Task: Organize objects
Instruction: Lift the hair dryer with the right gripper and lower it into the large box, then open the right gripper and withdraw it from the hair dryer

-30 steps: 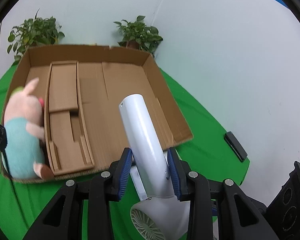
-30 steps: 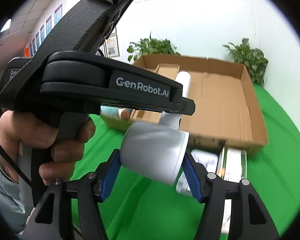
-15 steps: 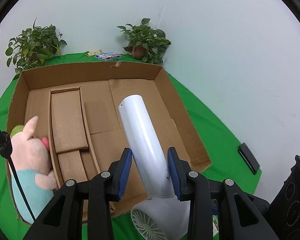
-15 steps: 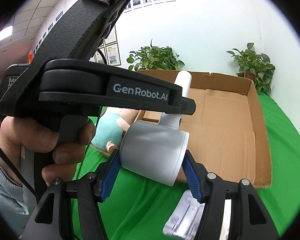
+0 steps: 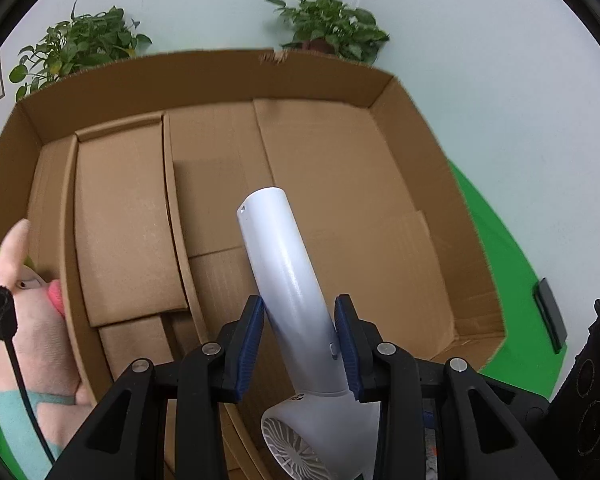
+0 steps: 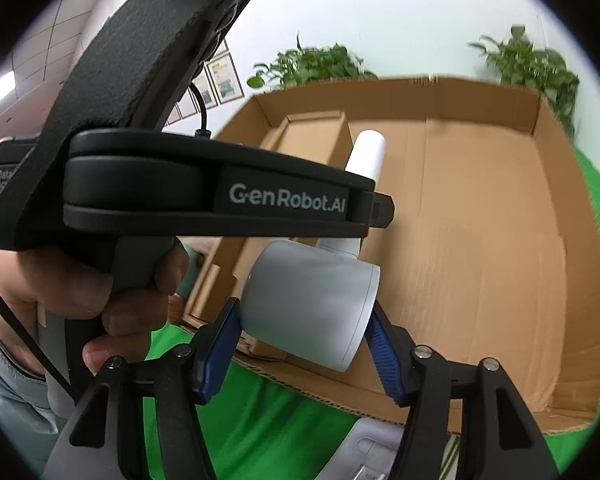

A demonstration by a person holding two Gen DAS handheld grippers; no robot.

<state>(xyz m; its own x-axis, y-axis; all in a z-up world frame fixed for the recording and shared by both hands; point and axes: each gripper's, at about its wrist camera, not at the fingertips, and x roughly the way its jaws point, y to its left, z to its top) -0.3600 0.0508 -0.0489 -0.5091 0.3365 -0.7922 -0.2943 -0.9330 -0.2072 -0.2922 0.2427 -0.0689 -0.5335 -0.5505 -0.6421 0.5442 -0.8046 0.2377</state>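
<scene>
A white hair dryer (image 5: 284, 272) hangs over the open cardboard box (image 5: 220, 76), held by both grippers. My left gripper (image 5: 298, 320) is shut on its long handle, which points into the box. In the right wrist view my right gripper (image 6: 304, 312) is shut on the dryer's grey-white barrel (image 6: 308, 304), just above the box's near wall (image 6: 340, 384). A hand (image 6: 60, 280) grips the black left gripper body (image 6: 220, 200), which fills the left of that view. A pink plush pig (image 5: 24, 320) in teal clothes lies in the box's left strip.
A folded cardboard insert (image 5: 120, 220) lies on the left part of the box floor. Green cloth (image 5: 500, 248) covers the table. Two potted plants (image 5: 328, 24) stand behind the box by the white wall. A black flat item (image 5: 548, 312) lies right; a white package (image 6: 372, 448) sits below my right gripper.
Both grippers have carried the hair dryer forward and a little down, from in front of the box to above its near wall. The grips have not changed.
</scene>
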